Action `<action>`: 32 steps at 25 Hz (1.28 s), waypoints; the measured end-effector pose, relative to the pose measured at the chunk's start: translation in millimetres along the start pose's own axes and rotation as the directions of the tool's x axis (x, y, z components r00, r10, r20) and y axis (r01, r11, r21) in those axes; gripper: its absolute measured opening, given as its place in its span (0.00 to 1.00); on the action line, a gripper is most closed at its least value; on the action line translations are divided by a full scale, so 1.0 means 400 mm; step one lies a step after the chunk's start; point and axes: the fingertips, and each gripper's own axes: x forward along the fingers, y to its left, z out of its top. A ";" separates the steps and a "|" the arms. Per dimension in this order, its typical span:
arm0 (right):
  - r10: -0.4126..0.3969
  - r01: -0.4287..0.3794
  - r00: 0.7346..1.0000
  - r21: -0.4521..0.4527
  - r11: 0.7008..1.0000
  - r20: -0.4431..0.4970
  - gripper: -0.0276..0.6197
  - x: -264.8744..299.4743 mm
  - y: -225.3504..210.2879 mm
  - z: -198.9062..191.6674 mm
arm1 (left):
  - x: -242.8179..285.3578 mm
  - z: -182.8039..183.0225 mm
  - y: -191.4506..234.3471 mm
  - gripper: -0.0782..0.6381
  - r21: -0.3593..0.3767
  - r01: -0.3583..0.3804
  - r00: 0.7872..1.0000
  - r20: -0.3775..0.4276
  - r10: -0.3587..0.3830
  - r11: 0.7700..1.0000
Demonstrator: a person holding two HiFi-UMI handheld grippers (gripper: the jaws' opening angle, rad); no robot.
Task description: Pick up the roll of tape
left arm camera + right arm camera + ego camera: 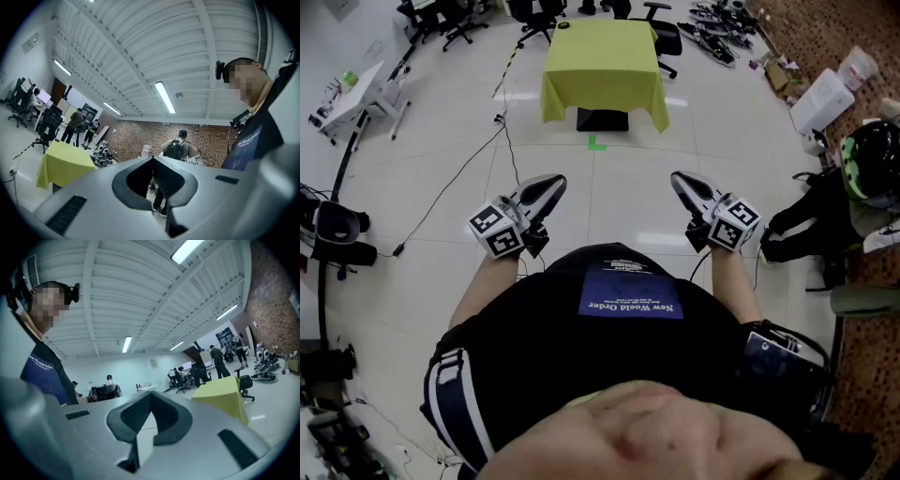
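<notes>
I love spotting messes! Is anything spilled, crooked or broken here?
Nothing stands out. The yellow tablecloth hangs neatly, and a thin black cable just trails across the white tiled floor. Nothing looks spilled or broken.

L gripper (549, 186) & R gripper (682, 181) held out front, abt level, tips angled inward, both w/ jaws together, nothing btwn.

**Big robotics lab, open-office style**

From my feed I see a tiled floor (722, 141) with trailing cables (450, 183), office chairs (461, 21), desks (147, 387), a brick wall (133, 136), strip lights (164, 97) under a ribbed ceiling (140, 47), and a yellow-draped table (602, 56).
</notes>
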 end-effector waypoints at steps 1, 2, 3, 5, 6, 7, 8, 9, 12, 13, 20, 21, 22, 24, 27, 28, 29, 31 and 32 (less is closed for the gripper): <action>0.001 -0.001 1.000 -0.001 1.000 0.001 0.02 -0.022 -0.014 0.003 | 0.022 -0.009 -0.014 0.12 -0.001 0.001 1.000 -0.001 -0.001 1.000; 0.001 -0.001 1.000 -0.002 1.000 0.001 0.02 -0.042 -0.027 0.006 | 0.042 -0.017 -0.027 0.12 -0.001 0.002 1.000 -0.003 -0.002 1.000; 0.002 -0.002 1.000 -0.001 1.000 0.002 0.02 -0.059 -0.039 0.010 | 0.061 -0.023 -0.037 0.12 -0.002 0.003 1.000 -0.005 -0.003 1.000; 0.002 -0.002 1.000 0.004 1.000 0.007 0.02 -0.080 -0.062 0.016 | 0.091 -0.032 -0.046 0.12 -0.005 0.004 1.000 -0.013 -0.004 1.000; 0.001 -0.001 1.000 0.008 1.000 0.010 0.02 -0.085 -0.074 0.016 | 0.101 -0.035 -0.046 0.12 -0.006 0.003 1.000 -0.018 -0.003 1.000; 0.000 -0.001 1.000 0.012 1.000 0.012 0.02 -0.087 -0.085 0.012 | 0.109 -0.036 -0.043 0.12 -0.007 0.002 1.000 -0.023 -0.002 1.000; 0.001 -0.001 1.000 0.016 1.000 0.013 0.02 -0.086 -0.094 0.007 | 0.114 -0.037 -0.038 0.12 -0.007 0.000 1.000 -0.026 -0.001 1.000; 0.001 -0.002 1.000 0.019 1.000 0.012 0.02 -0.083 -0.101 0.001 | 0.116 -0.038 -0.031 0.12 -0.007 -0.002 1.000 -0.027 0.001 1.000; -0.001 0.001 1.000 0.019 1.000 0.010 0.02 -0.059 -0.117 -0.009 | 0.118 -0.038 0.004 0.12 -0.011 -0.002 1.000 -0.027 0.001 1.000; -0.004 0.004 1.000 0.020 1.000 0.010 0.02 -0.046 -0.122 -0.009 | 0.119 -0.039 0.019 0.12 -0.014 0.003 1.000 -0.027 -0.003 1.000; -0.044 0.044 0.999 -0.013 0.999 -0.006 0.02 0.121 -0.168 0.008 | 0.107 0.004 0.195 0.12 -0.025 0.066 0.998 -0.021 -0.066 0.998; -0.055 0.054 0.999 -0.020 0.998 -0.003 0.02 0.158 -0.175 0.018 | 0.100 0.017 0.233 0.12 -0.019 0.074 0.997 -0.020 -0.075 0.997; -0.065 0.065 0.998 -0.021 0.998 0.004 0.02 0.195 -0.184 0.026 | 0.093 0.030 0.273 0.12 -0.014 0.081 0.996 -0.022 -0.081 0.997; -0.076 0.076 0.997 -0.018 0.997 0.011 0.02 0.275 -0.199 0.040 | 0.081 0.061 0.355 0.12 -0.011 0.092 0.995 -0.025 -0.092 0.996; -0.075 0.075 0.997 -0.051 0.996 0.004 0.02 0.396 -0.216 0.061 | 0.068 0.116 0.468 0.12 0.002 0.109 0.994 -0.030 -0.109 0.994; -0.080 0.080 0.997 -0.056 0.995 0.010 0.02 0.435 -0.224 0.072 | 0.063 0.131 0.508 0.12 0.003 0.115 0.993 -0.031 -0.115 0.993; -0.084 0.085 0.996 -0.054 0.995 0.018 0.02 0.472 -0.233 0.081 | 0.059 0.144 0.548 0.12 -0.001 0.119 0.992 -0.030 -0.119 0.993; -0.091 0.092 0.996 -0.047 0.995 0.022 0.02 0.538 -0.252 0.094 | 0.050 0.163 0.623 0.12 -0.011 0.126 0.992 -0.031 -0.126 0.992; -0.094 0.094 0.995 -0.046 0.994 0.018 0.02 0.568 -0.264 0.098 | 0.048 0.171 0.658 0.12 -0.015 0.128 0.991 -0.032 -0.128 0.992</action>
